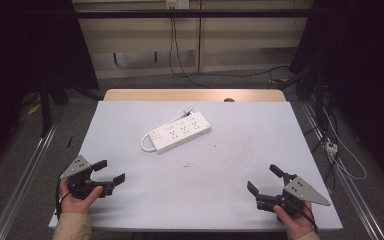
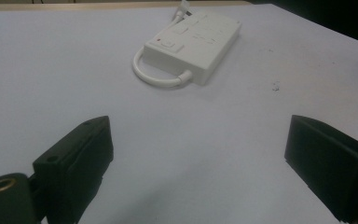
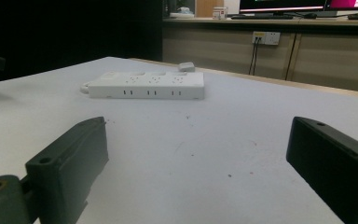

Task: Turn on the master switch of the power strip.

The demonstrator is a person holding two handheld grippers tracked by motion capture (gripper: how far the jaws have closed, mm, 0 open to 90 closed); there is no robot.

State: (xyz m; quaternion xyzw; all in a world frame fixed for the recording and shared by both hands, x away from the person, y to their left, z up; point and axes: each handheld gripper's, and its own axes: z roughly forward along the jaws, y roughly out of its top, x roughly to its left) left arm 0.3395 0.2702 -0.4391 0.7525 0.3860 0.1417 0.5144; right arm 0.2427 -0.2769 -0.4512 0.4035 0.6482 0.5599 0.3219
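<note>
A white power strip lies flat near the middle of the pale tabletop, its short white cord looped at the near-left end and a small plug at its far end. The left gripper view has the strip ahead, the right gripper view shows the strip side-on. My left gripper is held at the table's front left, open, nothing between its jaws. At the front right my right gripper is open and holds nothing. Both are well short of the strip.
The table's wooden far edge shows behind the pale cover. Cables run over the floor to the right, and metal rails flank the table. A wall socket and a counter stand beyond the table.
</note>
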